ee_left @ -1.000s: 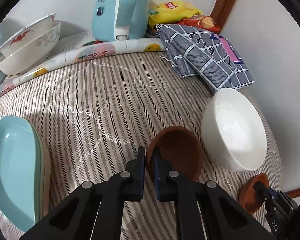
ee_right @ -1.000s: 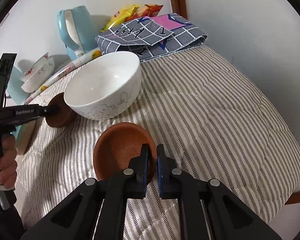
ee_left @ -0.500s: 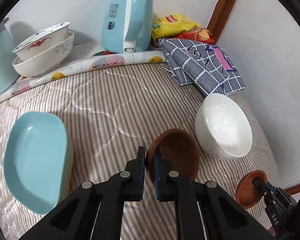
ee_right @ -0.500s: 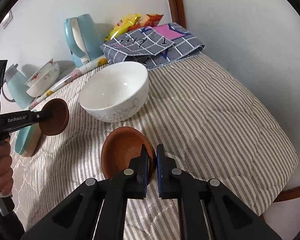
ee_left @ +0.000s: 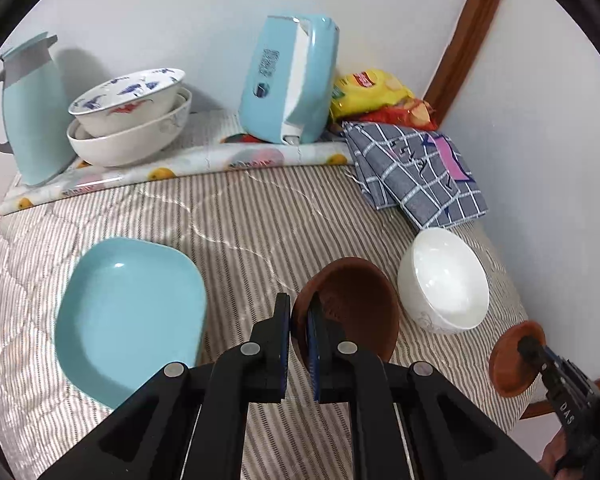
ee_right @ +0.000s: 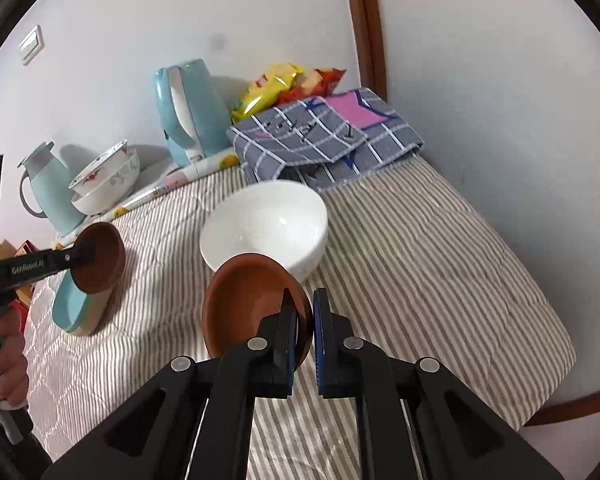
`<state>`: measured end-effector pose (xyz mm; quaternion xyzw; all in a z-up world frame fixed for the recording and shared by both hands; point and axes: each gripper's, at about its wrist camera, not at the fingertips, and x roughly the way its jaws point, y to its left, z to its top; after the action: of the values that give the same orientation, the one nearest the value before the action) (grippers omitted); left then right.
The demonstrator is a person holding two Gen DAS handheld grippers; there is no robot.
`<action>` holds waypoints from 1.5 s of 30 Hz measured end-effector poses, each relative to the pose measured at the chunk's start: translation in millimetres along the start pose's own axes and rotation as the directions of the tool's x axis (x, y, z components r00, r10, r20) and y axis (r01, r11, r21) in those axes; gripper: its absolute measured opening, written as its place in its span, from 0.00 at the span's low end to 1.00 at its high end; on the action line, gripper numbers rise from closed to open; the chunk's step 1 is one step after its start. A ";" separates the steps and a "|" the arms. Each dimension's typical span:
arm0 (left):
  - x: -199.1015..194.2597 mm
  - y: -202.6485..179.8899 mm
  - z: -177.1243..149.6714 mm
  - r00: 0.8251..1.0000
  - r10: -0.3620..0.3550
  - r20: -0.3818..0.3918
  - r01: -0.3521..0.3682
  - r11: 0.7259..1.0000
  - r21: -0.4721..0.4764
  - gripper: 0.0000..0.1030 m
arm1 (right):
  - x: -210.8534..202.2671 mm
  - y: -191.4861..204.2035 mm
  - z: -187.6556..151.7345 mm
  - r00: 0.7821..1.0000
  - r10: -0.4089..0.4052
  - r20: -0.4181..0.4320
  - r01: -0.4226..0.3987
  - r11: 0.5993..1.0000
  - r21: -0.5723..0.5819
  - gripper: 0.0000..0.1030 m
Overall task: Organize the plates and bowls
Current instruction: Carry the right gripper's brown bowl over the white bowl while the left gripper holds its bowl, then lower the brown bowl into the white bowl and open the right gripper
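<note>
My left gripper (ee_left: 299,312) is shut on the rim of a small brown dish (ee_left: 356,304) and holds it above the striped bed cover. My right gripper (ee_right: 304,312) is shut on the rim of a second brown dish (ee_right: 248,300), also lifted; it also shows in the left wrist view (ee_left: 514,358). The left-held dish appears in the right wrist view (ee_right: 100,258). A white bowl (ee_left: 444,280) sits on the cover between them, also seen in the right wrist view (ee_right: 264,224). A light blue plate (ee_left: 130,320) lies to the left. Two stacked patterned bowls (ee_left: 128,120) stand at the back.
A blue pitcher (ee_left: 30,108), a blue tissue holder (ee_left: 290,80), snack bags (ee_left: 374,94) and a folded checked cloth (ee_left: 416,170) line the back by the wall. The bed's right edge (ee_right: 556,364) drops off beside a wooden frame.
Both grippers have risen and pulled back with their brown dishes, which are now clear of the cover. The blue plate and white bowl stay in place.
</note>
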<state>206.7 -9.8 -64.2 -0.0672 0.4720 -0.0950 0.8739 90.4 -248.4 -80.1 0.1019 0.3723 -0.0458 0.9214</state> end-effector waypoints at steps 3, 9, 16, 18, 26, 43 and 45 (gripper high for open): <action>-4.8 3.4 3.7 1.000 0.006 0.014 -0.006 1.000 -0.003 0.08 | 0.6 6.9 11.2 1.000 -0.003 0.015 0.003 1.000 -0.019 0.08; -5.8 10.0 10.9 1.000 0.012 0.026 -0.011 1.000 -0.017 0.08 | 15.8 18.8 34.7 1.000 0.001 0.018 -0.001 0.999 -0.046 0.08; 0.5 23.2 21.0 0.999 0.019 0.036 -0.017 0.999 -0.039 0.08 | 50.3 31.3 50.3 1.000 -0.015 -0.016 0.014 0.997 -0.080 0.08; 4.4 29.0 24.5 0.999 0.022 0.034 -0.020 0.999 -0.046 0.08 | 61.9 31.5 52.7 0.999 -0.026 -0.033 0.023 0.997 -0.078 0.08; 19.8 48.9 32.0 0.999 0.036 0.021 -0.034 0.997 -0.074 0.08 | 100.8 30.9 57.3 0.993 -0.053 -0.107 0.044 0.995 -0.088 0.08; 37.0 60.5 32.8 0.999 0.039 0.001 -0.039 0.995 -0.088 0.08 | 131.4 39.0 59.0 0.979 -0.097 -0.182 0.072 0.987 -0.142 0.07; 37.5 61.1 32.5 0.999 0.036 -0.001 -0.036 0.995 -0.092 0.08 | 133.7 42.8 58.3 0.974 -0.137 -0.180 0.103 0.977 -0.185 0.07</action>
<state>260.3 41.9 -89.5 -0.0989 0.4765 -0.0572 0.8717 232.8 -220.7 -125.6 0.0018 0.4675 -0.0586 0.8820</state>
